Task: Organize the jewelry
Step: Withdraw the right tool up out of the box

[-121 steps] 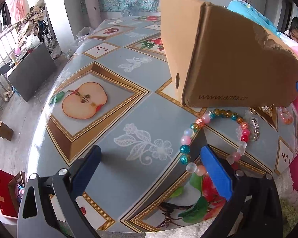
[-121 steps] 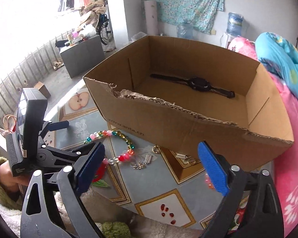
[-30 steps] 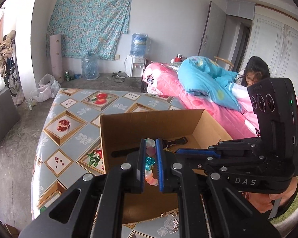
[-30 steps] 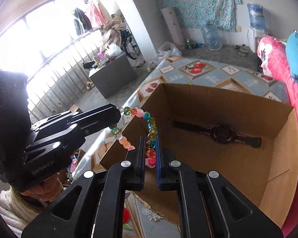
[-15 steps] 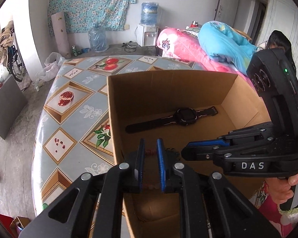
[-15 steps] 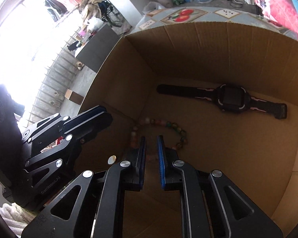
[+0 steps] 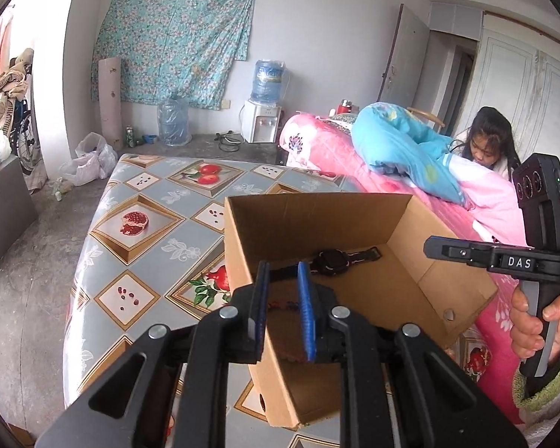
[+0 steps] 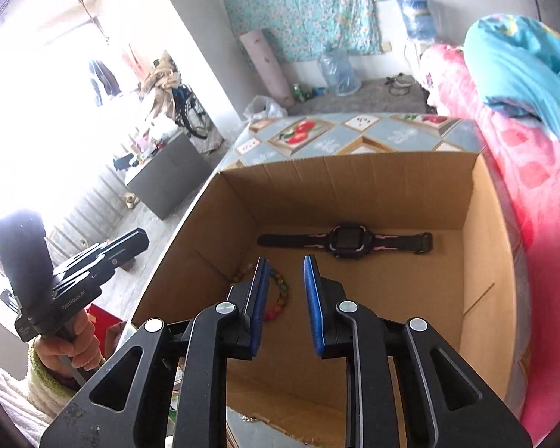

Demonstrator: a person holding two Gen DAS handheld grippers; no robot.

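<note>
Since half a second ago, both pairs of fingers parted and drawn back up from the box floor. Left gripper [image 7: 283,306] now slightly spread, nothing between its blue pads, poised over the near left corner of the cardboard box [image 7: 463,291]. Right gripper [image 8: 286,300] likewise spread and empty, above the box [image 8: 481,246] interior. Beaded bracelet [image 8: 278,296] lying on the box floor by the left wall, partly hidden behind the right gripper's left finger; only a sliver of it visible in the left wrist view. Black wristwatch [image 8: 345,242] flat near the far wall, apart from the bracelet. Box resting on the fruit-patterned table [image 7: 142,224].
</note>
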